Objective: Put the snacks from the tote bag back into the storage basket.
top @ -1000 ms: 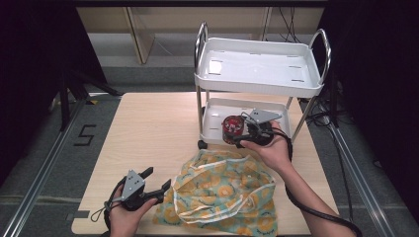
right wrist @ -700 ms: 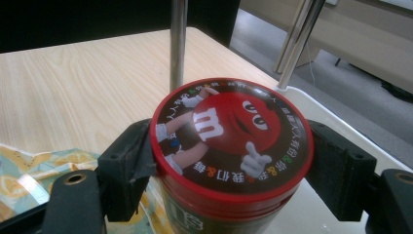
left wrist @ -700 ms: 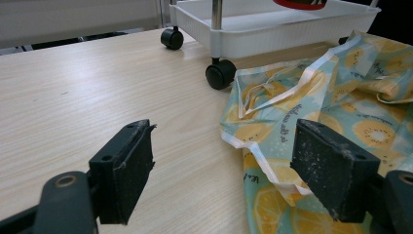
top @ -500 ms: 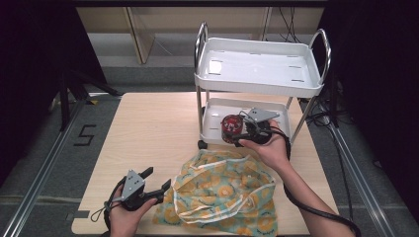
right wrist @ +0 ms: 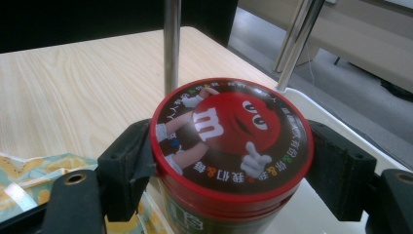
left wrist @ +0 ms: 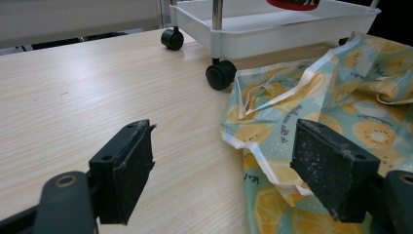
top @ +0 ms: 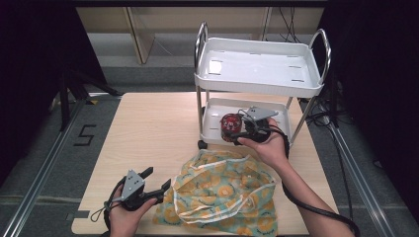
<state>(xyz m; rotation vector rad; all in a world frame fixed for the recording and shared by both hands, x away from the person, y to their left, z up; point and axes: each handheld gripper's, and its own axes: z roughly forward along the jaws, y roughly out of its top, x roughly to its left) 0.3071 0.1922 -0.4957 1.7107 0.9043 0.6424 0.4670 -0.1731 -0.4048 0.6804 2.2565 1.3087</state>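
Candy tub (right wrist: 231, 146), red-lidded, rigid, likely light with slick round sides | at cart's lower tray (top: 213, 129) | right gripper (top: 236, 131) fingers clamp its lid rim | left gripper (left wrist: 234, 178) fingers apart by fruit-print bag (top: 225, 195) on worktop (top: 148, 128)

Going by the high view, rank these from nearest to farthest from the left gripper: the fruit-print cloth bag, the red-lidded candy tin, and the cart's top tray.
1. Fruit-print cloth bag: right beside the left gripper, on the table's near edge.
2. Red-lidded candy tin: farther back, at the cart's lower tray.
3. White cart's top tray: farthest, high at the back.
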